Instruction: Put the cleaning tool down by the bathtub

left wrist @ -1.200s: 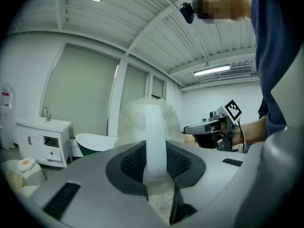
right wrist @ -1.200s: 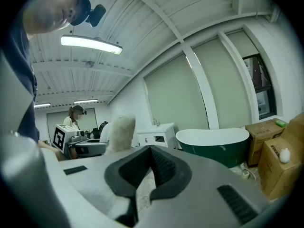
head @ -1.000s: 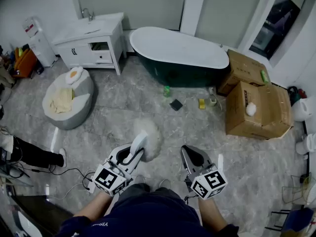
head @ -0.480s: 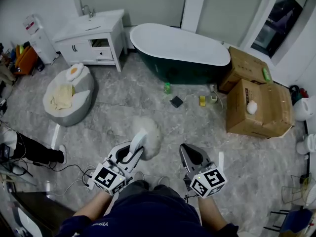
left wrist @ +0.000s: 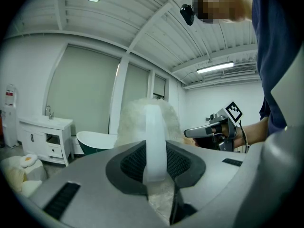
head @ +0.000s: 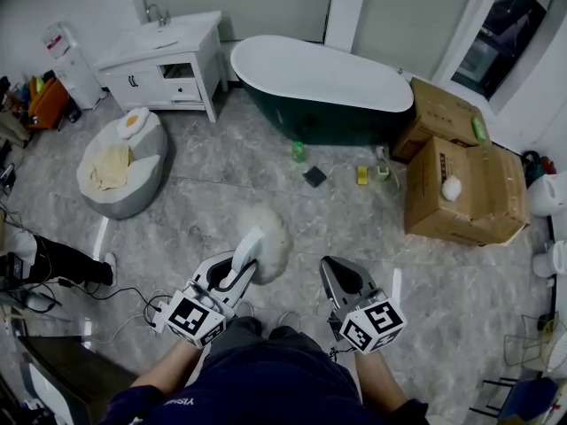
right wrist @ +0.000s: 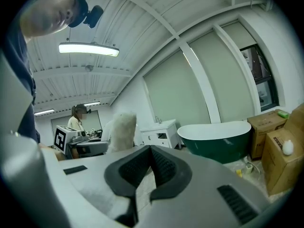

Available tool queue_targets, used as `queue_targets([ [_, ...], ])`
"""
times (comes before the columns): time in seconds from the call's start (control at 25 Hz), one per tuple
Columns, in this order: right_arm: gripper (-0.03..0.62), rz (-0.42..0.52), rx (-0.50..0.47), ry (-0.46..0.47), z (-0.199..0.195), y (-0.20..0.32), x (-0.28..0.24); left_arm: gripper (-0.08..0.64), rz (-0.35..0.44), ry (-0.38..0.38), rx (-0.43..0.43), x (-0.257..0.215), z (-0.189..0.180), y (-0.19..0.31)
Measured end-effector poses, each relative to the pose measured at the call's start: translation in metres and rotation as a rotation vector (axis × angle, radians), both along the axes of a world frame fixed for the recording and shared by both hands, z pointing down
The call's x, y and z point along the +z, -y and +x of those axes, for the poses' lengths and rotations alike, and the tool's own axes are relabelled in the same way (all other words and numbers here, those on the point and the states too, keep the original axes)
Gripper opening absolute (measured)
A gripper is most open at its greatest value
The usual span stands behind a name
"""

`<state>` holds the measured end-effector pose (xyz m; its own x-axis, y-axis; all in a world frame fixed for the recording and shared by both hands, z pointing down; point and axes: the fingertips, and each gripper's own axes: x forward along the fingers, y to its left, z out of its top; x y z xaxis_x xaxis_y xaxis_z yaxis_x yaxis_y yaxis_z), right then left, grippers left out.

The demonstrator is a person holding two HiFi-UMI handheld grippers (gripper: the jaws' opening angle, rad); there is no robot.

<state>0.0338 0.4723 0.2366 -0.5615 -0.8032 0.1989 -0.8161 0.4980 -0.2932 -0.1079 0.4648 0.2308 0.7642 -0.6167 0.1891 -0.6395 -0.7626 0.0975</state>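
Left gripper (head: 229, 280) is clamped on the slim white handle (left wrist: 154, 141) of the cleaning tool (head: 268, 237). Right gripper (head: 342, 278) is pinched together, empty. The tool hangs over open floor (head: 221, 193), well short of the bathtub (head: 323, 78). My worry is that the slick handle swivels or slips, or the tool gets dropped too early. It's fluffy and off-white, with a flat plastic handle.

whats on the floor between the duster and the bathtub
Head view: mostly bare floor, then a green bottle and a dark pad by the bathtub.
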Motion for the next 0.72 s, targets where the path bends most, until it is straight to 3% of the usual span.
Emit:
queue_targets([
  [0.72, 0.005, 0.023, -0.035, -0.010, 0.032, 0.013, -0.004, 0.106, 0.028, 0.015, -0.052, -0.005, 0.024, 0.009],
])
